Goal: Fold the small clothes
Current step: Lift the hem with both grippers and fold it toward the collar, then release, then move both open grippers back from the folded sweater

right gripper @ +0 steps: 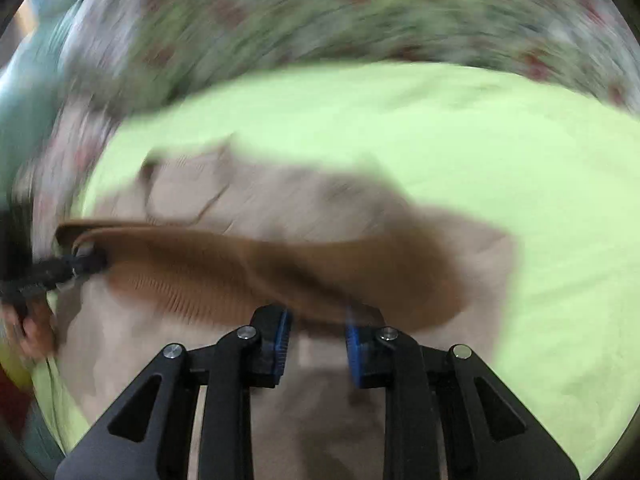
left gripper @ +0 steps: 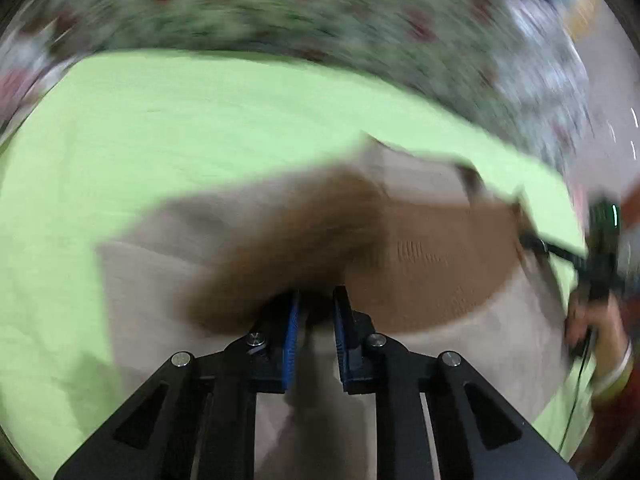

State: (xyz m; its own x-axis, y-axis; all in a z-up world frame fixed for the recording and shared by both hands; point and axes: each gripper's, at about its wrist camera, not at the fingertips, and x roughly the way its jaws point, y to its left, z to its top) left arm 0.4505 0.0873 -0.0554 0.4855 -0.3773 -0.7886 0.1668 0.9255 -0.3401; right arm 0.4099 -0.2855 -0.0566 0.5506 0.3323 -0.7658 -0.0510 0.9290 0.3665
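Garment (left gripper: pixel 420 248), beige with brown waistband, lies on the green sheet (left gripper: pixel 180 140): light, limp. My left gripper (left gripper: pixel 316 312) and right gripper (right gripper: pixel 318 334) each pinch the near band edge (blurred), the sound hold.

- one green sheet (left gripper: pixel 160 140), spread over the floral cloth
- one floral cloth (left gripper: pixel 280 12), showing past the sheet's far edge
- one beige garment (right gripper: pixel 192 188) on the sheet
- one brown garment (right gripper: pixel 224 268), over the beige one
- two grippers: left (left gripper: pixel 316 300), right (right gripper: pixel 318 320)
- one hand (left gripper: pixel 600 320), at the sheet's right edge
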